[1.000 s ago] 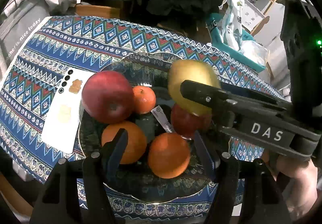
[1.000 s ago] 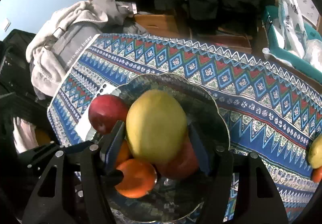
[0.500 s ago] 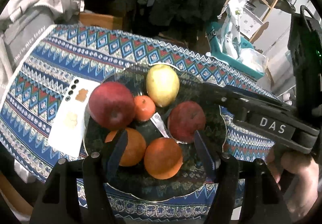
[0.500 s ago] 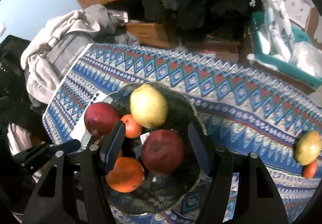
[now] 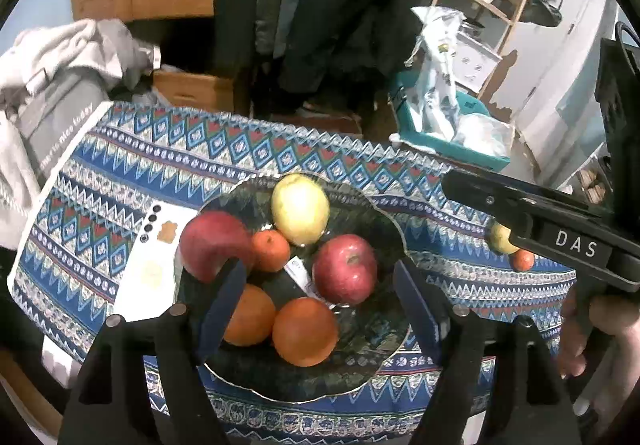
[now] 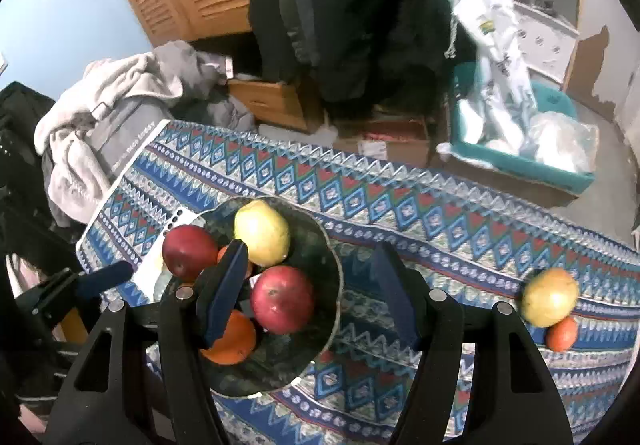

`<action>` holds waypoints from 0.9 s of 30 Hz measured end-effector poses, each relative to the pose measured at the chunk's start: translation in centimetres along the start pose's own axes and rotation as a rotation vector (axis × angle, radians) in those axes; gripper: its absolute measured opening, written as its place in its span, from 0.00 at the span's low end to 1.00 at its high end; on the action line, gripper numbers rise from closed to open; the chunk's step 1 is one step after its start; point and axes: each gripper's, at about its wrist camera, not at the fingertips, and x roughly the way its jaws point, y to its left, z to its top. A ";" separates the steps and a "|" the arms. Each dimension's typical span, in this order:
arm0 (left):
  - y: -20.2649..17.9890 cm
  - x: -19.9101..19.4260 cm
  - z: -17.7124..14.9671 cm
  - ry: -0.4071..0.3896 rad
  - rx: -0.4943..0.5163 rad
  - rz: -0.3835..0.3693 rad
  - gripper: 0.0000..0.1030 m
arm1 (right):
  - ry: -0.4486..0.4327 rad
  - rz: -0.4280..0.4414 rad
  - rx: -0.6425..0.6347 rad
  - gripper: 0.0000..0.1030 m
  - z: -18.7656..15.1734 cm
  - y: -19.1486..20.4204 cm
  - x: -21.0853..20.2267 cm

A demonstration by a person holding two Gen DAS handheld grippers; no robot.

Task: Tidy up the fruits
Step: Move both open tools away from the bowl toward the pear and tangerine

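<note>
A dark patterned plate point(image 5: 304, 399) point(image 6: 338, 277) holds a yellow apple point(image 5: 300, 207) point(image 6: 262, 231), two red apples point(image 5: 216, 241) point(image 5: 345, 269), a tangerine point(image 5: 271, 250) and two oranges point(image 5: 248, 315) point(image 5: 306, 331). My left gripper point(image 5: 320, 305) hovers above the plate's near side. Its jaws are opening, and nothing is pressed between the pads. My right gripper point(image 6: 308, 297) hangs open and empty above the plate's right part. On the cloth to the right lie another yellow fruit point(image 6: 550, 297) and a small orange one point(image 6: 562, 333).
A white phone point(image 5: 152, 257) lies just left of the plate on the blue patterned cloth point(image 5: 240, 149). Beyond the table stand a teal bin point(image 6: 520, 161) with plastic bags, a cardboard box, hanging dark coats and a pile of grey clothes point(image 6: 112, 117).
The yellow apple, held in my right gripper a second ago, now lies at the plate's far side. Both grippers have risen, the right one drawing back to the right. The left jaws have widened.
</note>
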 end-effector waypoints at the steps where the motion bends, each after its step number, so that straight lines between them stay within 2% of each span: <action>1: -0.3 -0.4 0.1 -0.009 0.007 0.001 0.76 | -0.008 -0.005 0.001 0.65 0.0 -0.2 -0.5; 12: -3.3 -2.9 0.8 -0.081 0.062 -0.013 0.78 | -0.094 -0.058 0.001 0.69 -0.1 -1.7 -6.2; 23: -7.2 -3.8 1.2 -0.102 0.133 -0.044 0.79 | -0.161 -0.127 -0.002 0.69 -1.2 -3.9 -10.7; 27: -8.7 -3.8 1.1 -0.109 0.163 -0.052 0.83 | -0.168 -0.152 0.010 0.69 -1.9 -5.3 -11.8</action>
